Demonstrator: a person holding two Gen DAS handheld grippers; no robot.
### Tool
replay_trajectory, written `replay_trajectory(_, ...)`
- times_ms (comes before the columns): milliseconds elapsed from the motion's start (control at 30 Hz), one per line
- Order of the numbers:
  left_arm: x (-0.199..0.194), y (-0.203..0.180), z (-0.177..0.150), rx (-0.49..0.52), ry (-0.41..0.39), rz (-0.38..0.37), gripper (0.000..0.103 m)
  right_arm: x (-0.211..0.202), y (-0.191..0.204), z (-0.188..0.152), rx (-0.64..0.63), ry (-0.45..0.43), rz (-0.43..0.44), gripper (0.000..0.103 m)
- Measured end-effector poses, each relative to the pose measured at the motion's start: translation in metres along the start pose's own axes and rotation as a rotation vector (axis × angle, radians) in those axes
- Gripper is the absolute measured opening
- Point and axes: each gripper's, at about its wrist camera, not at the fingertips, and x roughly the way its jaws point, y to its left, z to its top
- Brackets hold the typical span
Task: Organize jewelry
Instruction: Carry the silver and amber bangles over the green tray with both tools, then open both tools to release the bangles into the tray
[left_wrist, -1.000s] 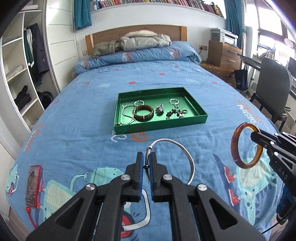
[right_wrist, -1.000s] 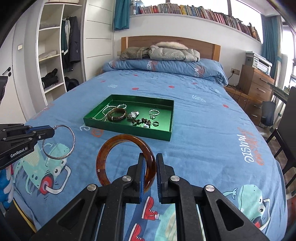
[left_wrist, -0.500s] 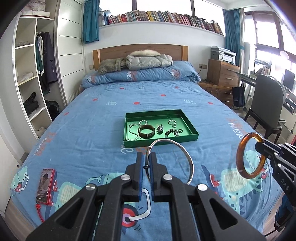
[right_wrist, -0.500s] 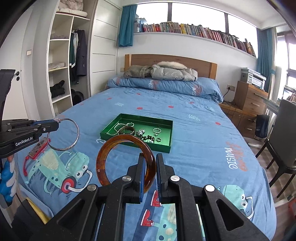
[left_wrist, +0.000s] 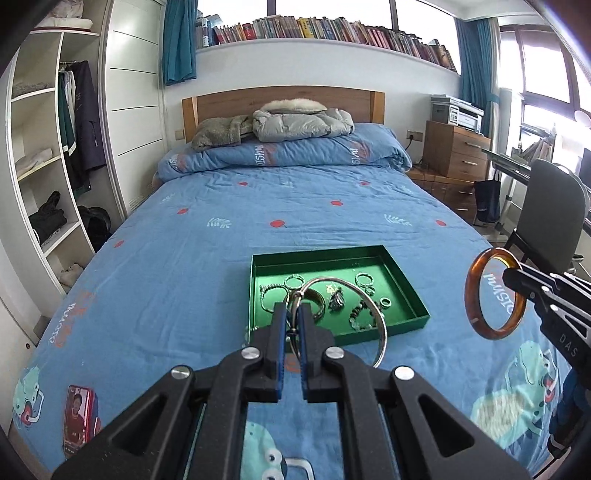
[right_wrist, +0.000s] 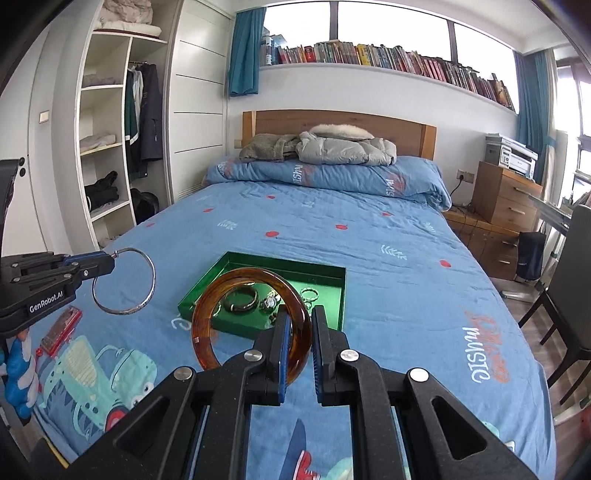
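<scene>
A green tray (left_wrist: 402, 288) (right_wrist: 341, 291) with several rings, bracelets and chains lies on the blue bed. My left gripper (left_wrist: 291, 314) (right_wrist: 110, 258) is shut on a thin silver bangle (left_wrist: 382, 325) (right_wrist: 147, 291), held in the air in front of the tray. My right gripper (right_wrist: 299, 317) (left_wrist: 511, 275) is shut on an amber-brown bangle (right_wrist: 207, 314) (left_wrist: 472, 295), held in the air to the right of the tray.
A red phone (left_wrist: 79, 413) (right_wrist: 61, 330) lies on the bed near the left front. Folded jackets (left_wrist: 295, 118) sit on the duvet by the headboard. A chair (left_wrist: 550, 218) and wooden drawers (left_wrist: 454, 155) stand right of the bed; shelves (left_wrist: 40, 166) stand left.
Both grippers have risen and tilted up, still holding their bangles. The tray now sits farther away and lower in both views.
</scene>
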Motion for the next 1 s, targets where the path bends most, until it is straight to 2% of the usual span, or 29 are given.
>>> replay_trajectory(200,0.088,0.008,0.035,-0.004,0.024,0.019,0.006,0.103,-0.021,0.033,0.095,0.037,0.003,0.011)
replay_trajectory(400,0.164,0.011,0.052,-0.038,0.067,0.005,0.006,0.192,-0.036,0.041,0.172,0.117,-0.004,0.011)
replay_trajectory(733,0.254,-0.006,0.037,-0.073,0.186,-0.018,0.006,0.274,-0.037,0.029,0.175,0.226,-0.041,0.011)
replay_trajectory(1000,0.299,-0.010,0.023,-0.111,0.314,-0.040,0.006,0.321,-0.037,0.005,0.185,0.399,-0.070,0.011)
